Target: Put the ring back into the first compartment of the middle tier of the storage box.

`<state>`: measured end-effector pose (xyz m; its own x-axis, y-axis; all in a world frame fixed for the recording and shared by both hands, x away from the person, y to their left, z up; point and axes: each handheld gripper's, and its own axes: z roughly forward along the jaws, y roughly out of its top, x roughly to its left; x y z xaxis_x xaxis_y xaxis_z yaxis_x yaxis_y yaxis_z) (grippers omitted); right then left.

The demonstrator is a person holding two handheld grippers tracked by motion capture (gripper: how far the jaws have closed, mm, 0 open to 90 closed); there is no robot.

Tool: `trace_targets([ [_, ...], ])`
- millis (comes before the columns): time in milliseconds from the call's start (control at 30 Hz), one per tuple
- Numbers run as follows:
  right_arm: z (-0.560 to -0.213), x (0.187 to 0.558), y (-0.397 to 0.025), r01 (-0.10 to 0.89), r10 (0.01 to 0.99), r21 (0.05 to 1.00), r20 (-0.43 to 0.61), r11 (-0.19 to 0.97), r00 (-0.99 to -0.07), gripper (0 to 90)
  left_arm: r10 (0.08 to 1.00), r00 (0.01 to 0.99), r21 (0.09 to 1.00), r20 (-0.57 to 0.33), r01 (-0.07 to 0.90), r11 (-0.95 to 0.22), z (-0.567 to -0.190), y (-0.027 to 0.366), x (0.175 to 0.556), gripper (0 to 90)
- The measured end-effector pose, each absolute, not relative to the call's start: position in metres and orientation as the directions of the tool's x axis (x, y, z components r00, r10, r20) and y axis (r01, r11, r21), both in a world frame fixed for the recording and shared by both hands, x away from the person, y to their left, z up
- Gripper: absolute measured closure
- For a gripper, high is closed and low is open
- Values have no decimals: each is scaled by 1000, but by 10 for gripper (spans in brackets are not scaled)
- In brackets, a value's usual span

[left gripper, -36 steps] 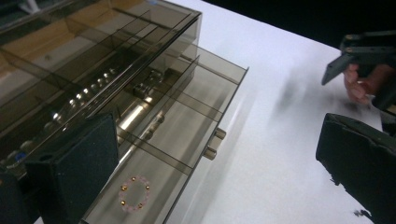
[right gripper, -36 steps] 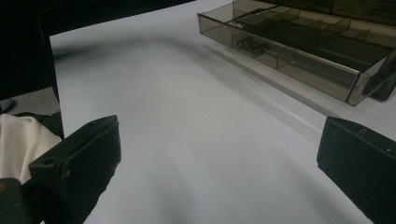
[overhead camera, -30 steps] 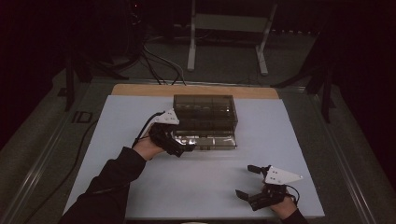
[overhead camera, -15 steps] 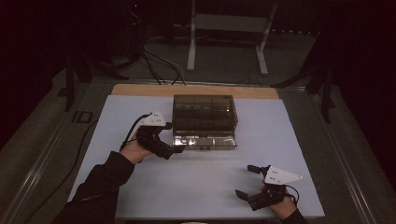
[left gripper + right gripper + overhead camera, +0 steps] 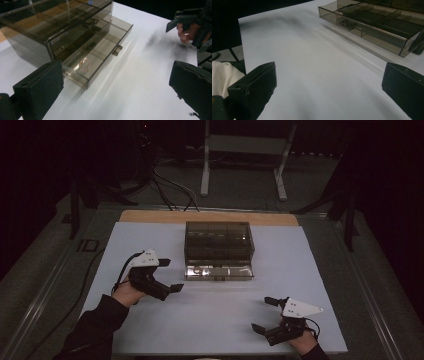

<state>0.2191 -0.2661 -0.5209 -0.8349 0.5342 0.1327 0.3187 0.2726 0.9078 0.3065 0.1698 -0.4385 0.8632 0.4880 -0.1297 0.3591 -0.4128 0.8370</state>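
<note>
Hovering just left of the smoked plastic drawer box, the left gripper has its jaws wide apart, holding nothing. That box sits mid-table toward the far edge, its bottom drawer pulled out, with a small pinkish ring lying in a compartment. The right gripper rests near the front right corner of the white table, jaws spread too, well apart from the box. My read: thin, stiff, glossy plastic, light and slippery, likely to skid if shoved. Best hold looks like the little knobs on the drawer front.
</note>
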Motion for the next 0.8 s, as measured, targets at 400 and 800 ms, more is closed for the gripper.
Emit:
trace_targets([
  [400, -521, 219, -265, 319, 534, 906, 130, 277, -835, 0, 498, 856, 838, -141, 371, -401, -462, 189, 285, 9],
  [800, -521, 219, -264, 319, 534, 905, 129, 280, -836, 0, 494, 858, 843, -143, 367, -392, -491, 210, 255, 9],
])
